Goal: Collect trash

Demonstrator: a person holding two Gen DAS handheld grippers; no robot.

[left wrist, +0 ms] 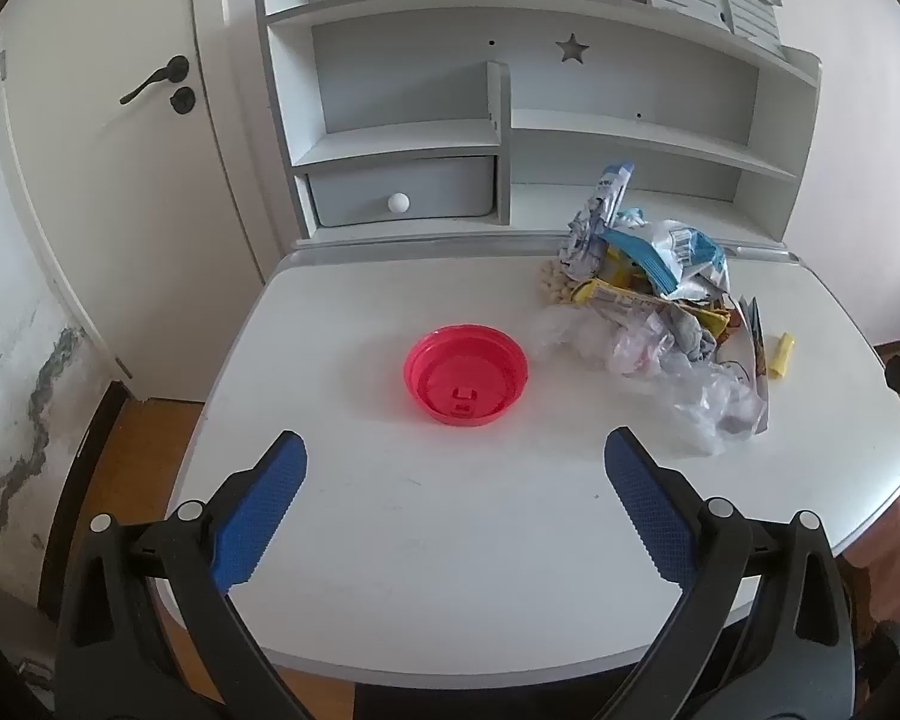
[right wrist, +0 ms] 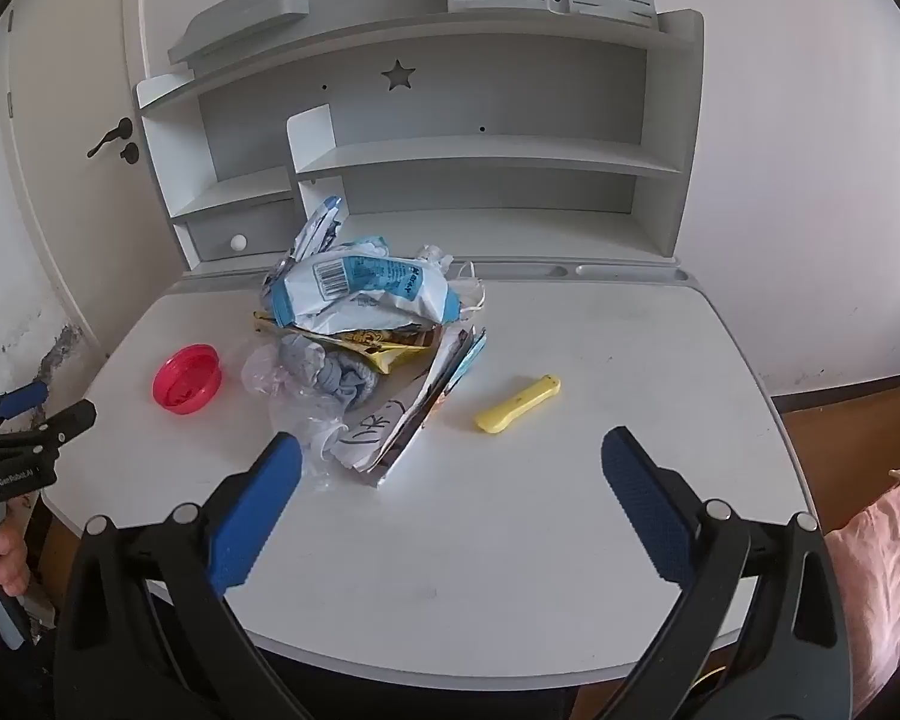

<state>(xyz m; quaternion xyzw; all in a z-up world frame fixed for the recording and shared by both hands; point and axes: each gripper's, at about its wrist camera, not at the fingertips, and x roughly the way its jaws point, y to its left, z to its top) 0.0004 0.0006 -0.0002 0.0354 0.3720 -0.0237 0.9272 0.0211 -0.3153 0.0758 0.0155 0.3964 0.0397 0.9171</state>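
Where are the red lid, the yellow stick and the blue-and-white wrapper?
red lid (left wrist: 465, 379), left wrist view, on its inner face.
yellow stick (right wrist: 517, 403), right wrist view, mid-length on its body.
blue-and-white wrapper (right wrist: 366, 288), right wrist view, on the white panel beside the barcode.

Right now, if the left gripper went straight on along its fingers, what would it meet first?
Probably the red lid: it lies ahead between the open left gripper fingers, though bare desk may come first; depth is unclear.
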